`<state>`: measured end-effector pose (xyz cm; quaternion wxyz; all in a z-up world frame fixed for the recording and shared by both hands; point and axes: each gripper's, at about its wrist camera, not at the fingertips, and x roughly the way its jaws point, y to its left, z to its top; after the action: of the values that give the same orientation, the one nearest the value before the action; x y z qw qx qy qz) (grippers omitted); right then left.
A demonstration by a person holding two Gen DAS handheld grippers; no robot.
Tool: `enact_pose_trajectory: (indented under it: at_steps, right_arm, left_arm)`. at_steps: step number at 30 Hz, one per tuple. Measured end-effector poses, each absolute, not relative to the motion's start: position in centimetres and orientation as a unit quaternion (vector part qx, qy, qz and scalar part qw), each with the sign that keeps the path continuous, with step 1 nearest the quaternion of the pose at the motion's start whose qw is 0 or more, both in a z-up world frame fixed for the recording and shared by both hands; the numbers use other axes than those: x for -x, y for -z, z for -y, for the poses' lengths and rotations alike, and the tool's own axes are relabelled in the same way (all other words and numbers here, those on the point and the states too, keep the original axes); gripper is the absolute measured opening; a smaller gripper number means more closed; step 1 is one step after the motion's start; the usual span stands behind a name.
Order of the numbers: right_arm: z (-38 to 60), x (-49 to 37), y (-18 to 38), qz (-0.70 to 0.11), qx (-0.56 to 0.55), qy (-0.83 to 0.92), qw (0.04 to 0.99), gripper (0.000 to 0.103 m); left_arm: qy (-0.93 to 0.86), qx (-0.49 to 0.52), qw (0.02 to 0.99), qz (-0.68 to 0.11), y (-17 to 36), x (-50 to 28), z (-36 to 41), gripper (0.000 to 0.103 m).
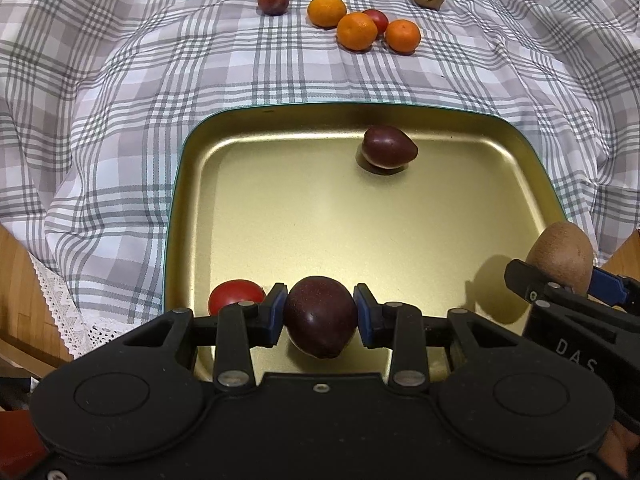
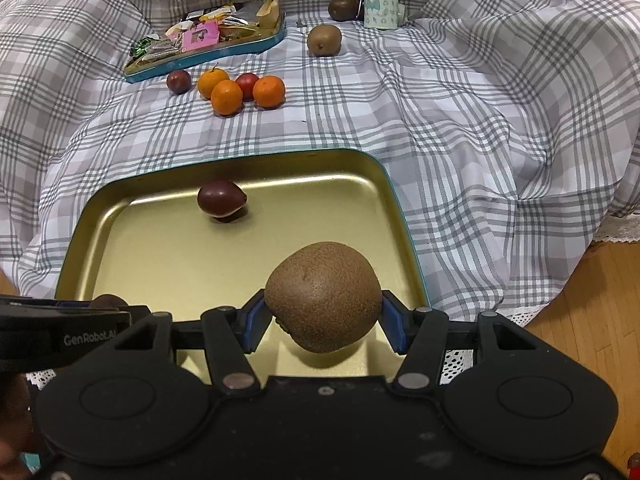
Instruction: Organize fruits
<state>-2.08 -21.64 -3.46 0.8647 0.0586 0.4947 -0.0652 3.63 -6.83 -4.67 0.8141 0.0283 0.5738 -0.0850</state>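
Fruits risked rolling in the tray (image 1: 520, 152): left hand-held gripper (image 1: 321, 314) clenched a plum (image 1: 321, 316), right hand-held gripper (image 2: 323, 314) a kiwi (image 2: 323, 304), both hanging above its slick floor.

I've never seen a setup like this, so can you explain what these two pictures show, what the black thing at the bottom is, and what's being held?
The black parts are two hand-held grippers; a person carries one in each hand, and each has a camera looking along its fingers. One picture comes from the left gripper, shut on a dark purple plum-like fruit. The other comes from the right gripper, shut on a brown fuzzy kiwi. Both hover over a gold metal tray with a teal rim, which already holds another dark purple fruit and a red tomato-like fruit. Farther back on the grey checked cloth lie three orange mandarins, more fruit and a second tray of wrapped snacks.
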Motion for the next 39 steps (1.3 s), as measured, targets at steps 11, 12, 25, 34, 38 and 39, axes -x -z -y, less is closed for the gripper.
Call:
enact_pose_trajectory:
  at_steps: [11, 12, 25, 34, 38, 39]
  right_arm:
    - [21.5, 2.1, 3.9, -0.502, -0.054, 0.064, 0.861, 0.059]
    - [21.5, 2.0, 4.0, -0.503, -0.053, 0.065, 0.860, 0.059]
    - [21.5, 1.8, 4.6, -0.515, -0.045, 0.068, 0.853, 0.059]
    - [21.5, 1.7, 4.8, -0.520, -0.045, 0.070, 0.850, 0.059]
    - [21.5, 1.7, 5.0, -0.524, -0.046, 0.068, 0.848, 0.059]
    - [21.5, 1.7, 5.0, -0.527, -0.048, 0.067, 0.846, 0.059]
  left_arm:
    - [0.081, -0.024, 0.808, -0.582, 4.8, -3.7, 6.6, 0.045]
    - [0.080, -0.022, 0.810, -0.581, 4.7, -3.7, 6.5, 0.045]
    - [0.066, -0.023, 0.815, -0.576, 4.3, -3.7, 6.2, 0.045]
    - [0.054, -0.032, 0.825, -0.562, 3.8, -3.6, 6.1, 0.045]
    - [0.054, -0.031, 0.824, -0.563, 3.7, -3.7, 6.1, 0.045]
    - [0.053, -0.031, 0.824, -0.563, 3.7, -3.7, 6.1, 0.045]
